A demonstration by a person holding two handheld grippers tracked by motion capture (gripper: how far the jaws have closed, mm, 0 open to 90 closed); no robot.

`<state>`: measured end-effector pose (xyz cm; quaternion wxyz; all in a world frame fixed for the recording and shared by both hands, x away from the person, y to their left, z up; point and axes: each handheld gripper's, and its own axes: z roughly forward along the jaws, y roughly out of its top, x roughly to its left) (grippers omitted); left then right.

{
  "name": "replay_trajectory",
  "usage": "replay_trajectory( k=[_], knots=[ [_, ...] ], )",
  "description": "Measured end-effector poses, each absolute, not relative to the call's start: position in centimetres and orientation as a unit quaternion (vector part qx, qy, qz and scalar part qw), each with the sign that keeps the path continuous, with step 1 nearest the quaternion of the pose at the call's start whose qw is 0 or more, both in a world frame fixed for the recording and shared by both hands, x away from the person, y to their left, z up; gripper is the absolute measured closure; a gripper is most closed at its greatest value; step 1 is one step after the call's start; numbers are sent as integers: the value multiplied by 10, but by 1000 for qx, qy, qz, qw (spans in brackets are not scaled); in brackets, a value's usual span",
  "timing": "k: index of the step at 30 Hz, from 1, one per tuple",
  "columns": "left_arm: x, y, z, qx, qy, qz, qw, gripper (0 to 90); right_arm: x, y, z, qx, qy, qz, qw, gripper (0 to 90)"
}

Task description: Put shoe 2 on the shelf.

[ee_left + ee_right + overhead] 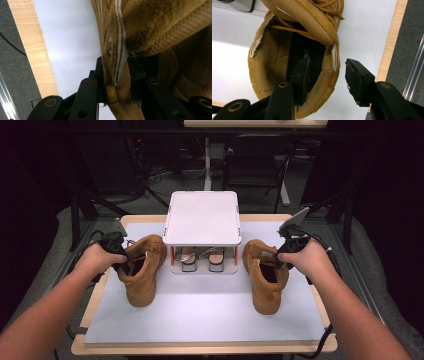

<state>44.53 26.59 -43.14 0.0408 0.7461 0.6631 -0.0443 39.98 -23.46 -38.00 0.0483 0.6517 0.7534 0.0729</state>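
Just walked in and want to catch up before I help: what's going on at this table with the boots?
A person works a handheld gripper in each hand, one at each tan boot on the white mat. The left gripper has its jaws pinched on the collar wall of the left boot. The right gripper straddles the collar of the right boot, one jaw inside and one outside, not yet pressing. Both boots stand on the mat, either side of a small white two-level shoe rack with a pair of sandals underneath.
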Motion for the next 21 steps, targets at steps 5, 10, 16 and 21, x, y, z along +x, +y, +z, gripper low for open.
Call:
replay_trajectory(
  k=[5,10,16,21],
  knots=[
    [446,265,-431,749,660,-44,37,748,402,-233,-392,657,750,68,49,558],
    [447,267,-432,751,658,-49,39,749,405,-233,-400,659,749,55,41,579],
    [447,267,-432,751,657,-52,42,748,407,-235,-412,666,744,47,32,596],
    [447,268,-432,751,656,-55,42,748,409,-238,-418,671,740,44,24,606]
  ],
)
